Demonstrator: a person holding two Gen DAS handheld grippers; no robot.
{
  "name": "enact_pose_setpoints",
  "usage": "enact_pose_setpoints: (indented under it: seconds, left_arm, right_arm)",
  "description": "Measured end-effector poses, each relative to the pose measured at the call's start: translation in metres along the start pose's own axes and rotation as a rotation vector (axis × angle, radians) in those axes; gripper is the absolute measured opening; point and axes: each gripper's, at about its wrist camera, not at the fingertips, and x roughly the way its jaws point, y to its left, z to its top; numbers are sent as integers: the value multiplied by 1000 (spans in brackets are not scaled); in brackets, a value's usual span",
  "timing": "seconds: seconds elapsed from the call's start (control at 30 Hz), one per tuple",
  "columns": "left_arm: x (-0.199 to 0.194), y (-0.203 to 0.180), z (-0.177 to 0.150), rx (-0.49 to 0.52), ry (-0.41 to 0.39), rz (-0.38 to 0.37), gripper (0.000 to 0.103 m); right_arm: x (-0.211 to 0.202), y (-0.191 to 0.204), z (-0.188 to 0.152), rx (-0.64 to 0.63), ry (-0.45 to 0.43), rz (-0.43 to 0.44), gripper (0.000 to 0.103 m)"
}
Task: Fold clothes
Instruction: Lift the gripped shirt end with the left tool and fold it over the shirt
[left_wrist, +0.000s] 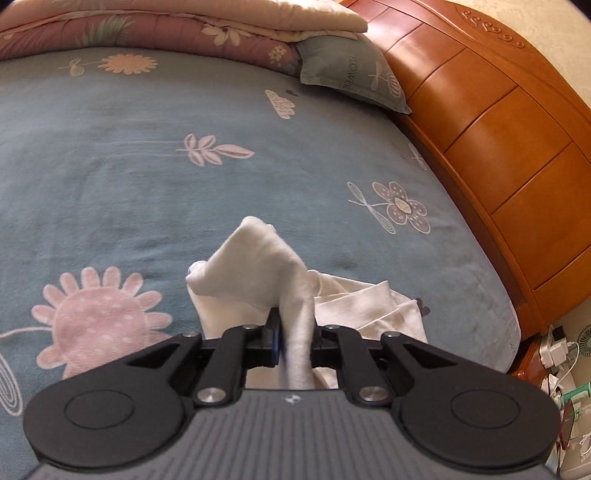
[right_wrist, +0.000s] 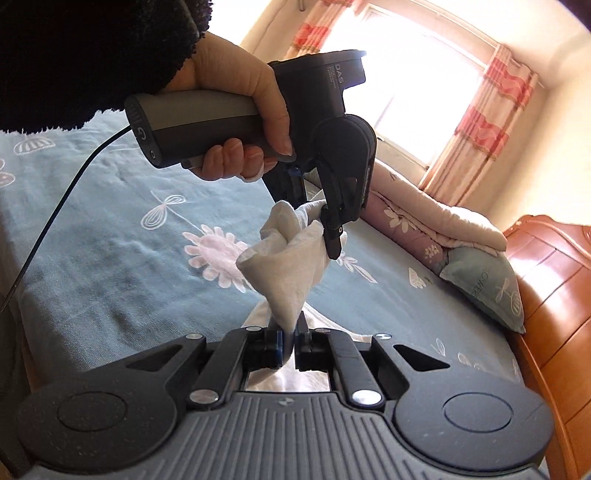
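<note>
While pinched by both grippers, white garment (right_wrist: 280, 254) bunched, strung upward between them.

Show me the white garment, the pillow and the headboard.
white garment (left_wrist: 255, 258), left wrist view, raised bunched fold.
pillow (left_wrist: 347, 70), left wrist view, middle of its face.
headboard (left_wrist: 517, 122), left wrist view, wooden panel.

Each camera sits close behind its own jaws. The left looks down the bed (left_wrist: 110, 155) toward the headboard (left_wrist: 480, 122). The right faces the window (right_wrist: 413, 74); both share the white garment (left_wrist: 258, 266).

Floral bedsheet (left_wrist: 147, 177), pillow (left_wrist: 351, 74), wooden headboard (left_wrist: 498, 129).
</note>
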Motion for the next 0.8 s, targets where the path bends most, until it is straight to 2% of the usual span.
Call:
enact_pose_setpoints:
  seconds: [0.43, 0.8]
  left_arm:
    - [84, -111, 3, 147, 91, -7, 9]
    - [136, -147, -15, 243, 158, 43, 10]
  right_arm:
    - [-22, -92, -62, 352, 55, -49, 9]
    - [-18, -131, -120, 657, 124, 3, 9]
